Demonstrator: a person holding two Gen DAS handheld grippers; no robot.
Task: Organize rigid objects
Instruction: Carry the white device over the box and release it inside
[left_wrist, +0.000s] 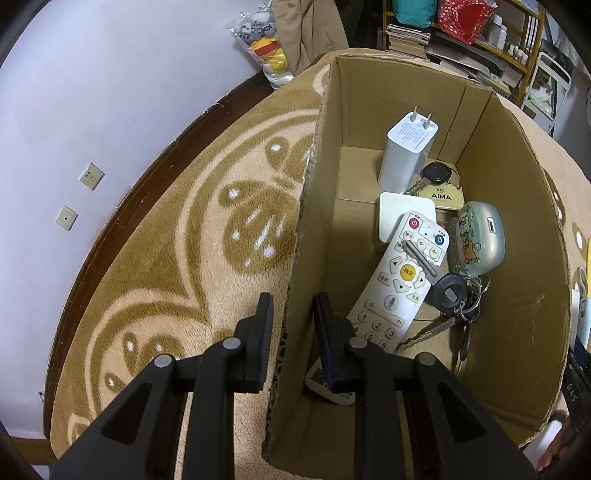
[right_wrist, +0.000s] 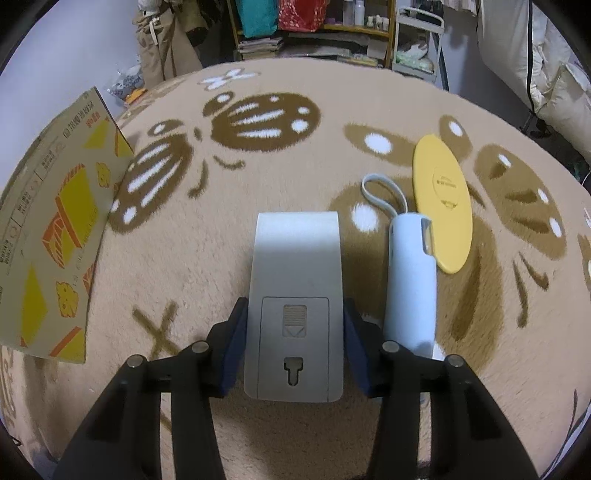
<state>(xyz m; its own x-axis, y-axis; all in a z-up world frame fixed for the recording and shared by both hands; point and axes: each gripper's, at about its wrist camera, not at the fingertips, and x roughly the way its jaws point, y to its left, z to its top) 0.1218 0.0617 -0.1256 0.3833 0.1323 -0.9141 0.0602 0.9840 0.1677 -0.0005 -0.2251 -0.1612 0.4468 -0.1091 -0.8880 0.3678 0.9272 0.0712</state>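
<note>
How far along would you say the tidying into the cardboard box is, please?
Well under way. Already in the cardboard box: a white charger, a remote, keys and an earbud case. In hand: the left tongs clamp the box wall; the right tongs straddle a grey remote, pads at its sides. Left on the blanket: a pale blue device and a yellow disc.

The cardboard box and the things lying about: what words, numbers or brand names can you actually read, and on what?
"NFC" and "AIMA": gold card in the cardboard box.
"1", "2", "3", "5", "6": keys of the white remote; its Chinese button labels are too small.
White charger: print unreadable.
Box outside: print blurred.
Yellow disc: embossed mark illegible.
</note>
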